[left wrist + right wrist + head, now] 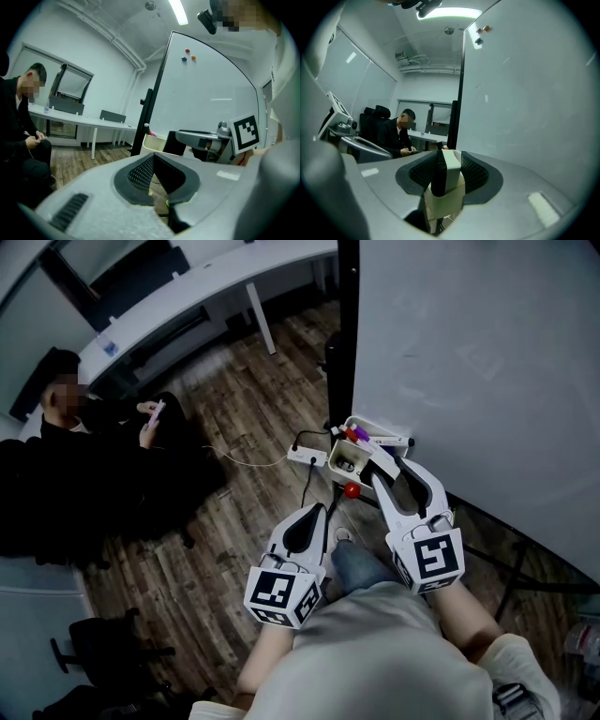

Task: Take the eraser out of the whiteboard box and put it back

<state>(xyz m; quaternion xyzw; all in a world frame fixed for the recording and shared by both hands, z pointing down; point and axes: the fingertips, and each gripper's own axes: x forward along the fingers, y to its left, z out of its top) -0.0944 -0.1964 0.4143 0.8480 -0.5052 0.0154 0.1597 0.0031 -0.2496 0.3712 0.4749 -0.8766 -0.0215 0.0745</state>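
Eraser (452,168), white with black side, clamped upright in right gripper (450,157) just at whiteboard box (336,457). Left gripper (153,158) clenched, empty, hangs nearby.

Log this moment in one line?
right gripper: shut on white block eraser with black felt; at cream plastic whiteboard box; left gripper: shut, empty

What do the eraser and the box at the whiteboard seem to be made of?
Eraser: a pale, smooth, matte body, probably plastic or foam, with a dark layer on one side that looks like felt.
Box: cream, thin, smooth walls with rounded corners, most likely moulded plastic. Its finish is hard to judge from here.
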